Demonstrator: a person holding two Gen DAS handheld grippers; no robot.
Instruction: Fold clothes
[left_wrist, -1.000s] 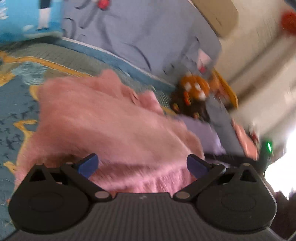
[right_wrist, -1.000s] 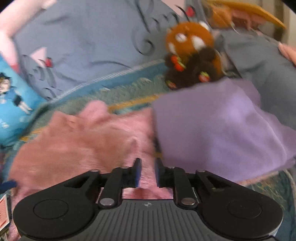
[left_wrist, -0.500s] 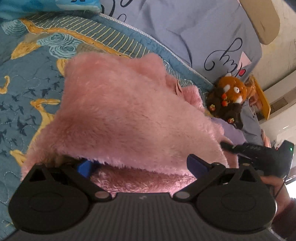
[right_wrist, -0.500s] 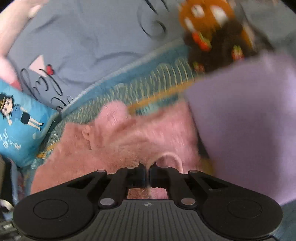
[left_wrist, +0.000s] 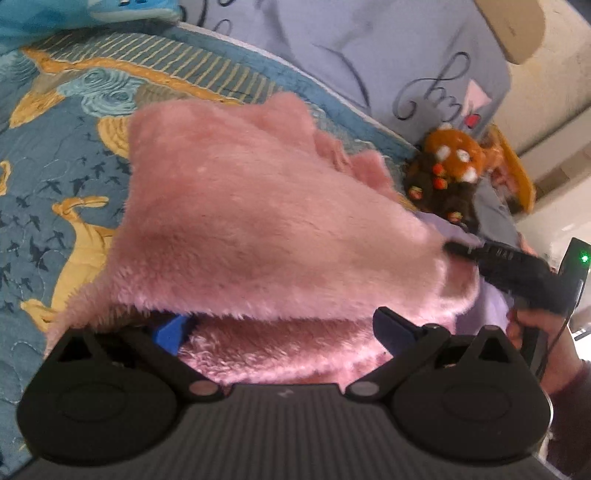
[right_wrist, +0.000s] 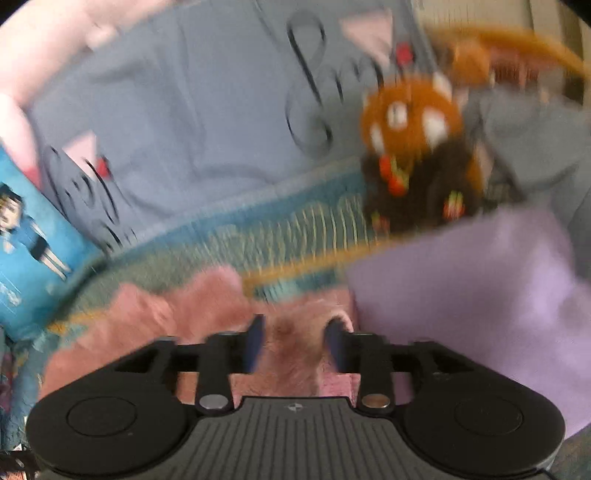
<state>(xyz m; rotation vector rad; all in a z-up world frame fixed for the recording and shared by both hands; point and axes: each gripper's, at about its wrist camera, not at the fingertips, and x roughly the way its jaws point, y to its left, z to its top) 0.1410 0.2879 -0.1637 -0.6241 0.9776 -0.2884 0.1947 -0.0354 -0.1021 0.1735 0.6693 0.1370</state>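
A: The left tool (left_wrist: 284, 328) has its fingers spread wide apart, gripping nothing. One blue fingertip (left_wrist: 171, 329) is tucked under the lifted flap of the pink fleece garment (left_wrist: 266, 229); the other sits at the flap's right edge.

B: And the right tool (right_wrist: 295, 341)?

A: Its fingers stand parted too, with pink pile showing in the gap between them. I can't tell whether the pads touch the fleece; that view is blurred.

B: Where is the garment?

A: On the bed, over a teal quilt (left_wrist: 48, 177) with yellow swirls and small dark birds. In the left view the top layer is folded over a lower one, and the right tool's black body (left_wrist: 517, 269) meets the flap's right corner, with the person's right hand (left_wrist: 546, 350) behind it.

B: What's around it?

A: Just right of the garment lies a folded lilac cloth (right_wrist: 480, 295). Beyond that, at the far right, sits an orange and brown plush toy (right_wrist: 417, 155). Along the far side is a grey-blue pillow with dark script (right_wrist: 192, 110), and a bright blue cartoon cushion (right_wrist: 26, 251) at far left.
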